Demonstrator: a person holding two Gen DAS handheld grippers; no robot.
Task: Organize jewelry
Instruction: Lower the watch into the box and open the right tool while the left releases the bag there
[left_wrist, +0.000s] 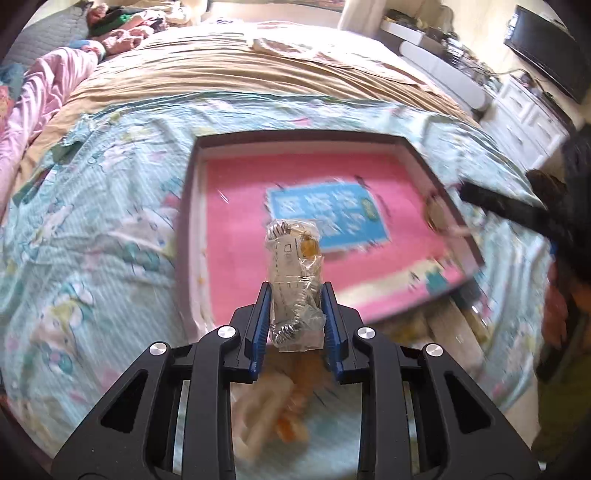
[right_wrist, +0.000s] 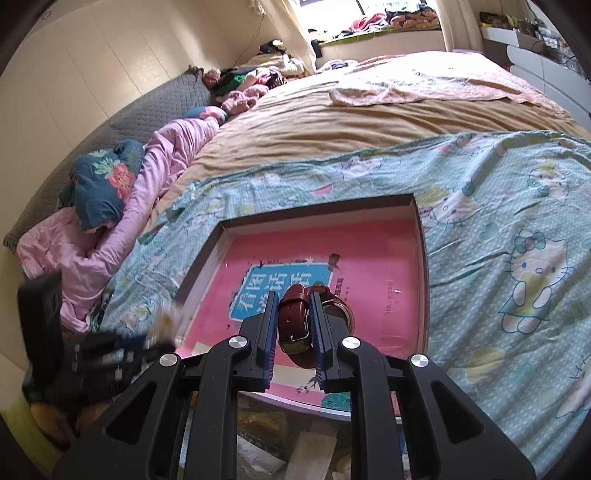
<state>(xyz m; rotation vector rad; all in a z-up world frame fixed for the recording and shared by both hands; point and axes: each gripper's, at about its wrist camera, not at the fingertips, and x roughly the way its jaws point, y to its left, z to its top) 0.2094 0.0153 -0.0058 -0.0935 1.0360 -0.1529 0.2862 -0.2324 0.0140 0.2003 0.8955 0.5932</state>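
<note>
Bed (right_wrist: 406, 110); bagged jewelry (left_wrist: 293, 284), watch (right_wrist: 295, 317)

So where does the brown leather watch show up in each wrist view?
Left wrist view: the watch is a blurred shape at the right edge, at the tip of the right gripper, over the tray's right wall.
Right wrist view: lower centre, strap clamped between the right gripper's fingers.
Shared landmark: the blue label on the pink-lined tray.

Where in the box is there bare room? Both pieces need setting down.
The box has free pink floor along its far wall and right wall, beyond the blue label. The near edge is crowded: the right hand-held gripper holds the brown-strap watch there, while the left hand-held gripper brings the bagged jewelry.
</note>
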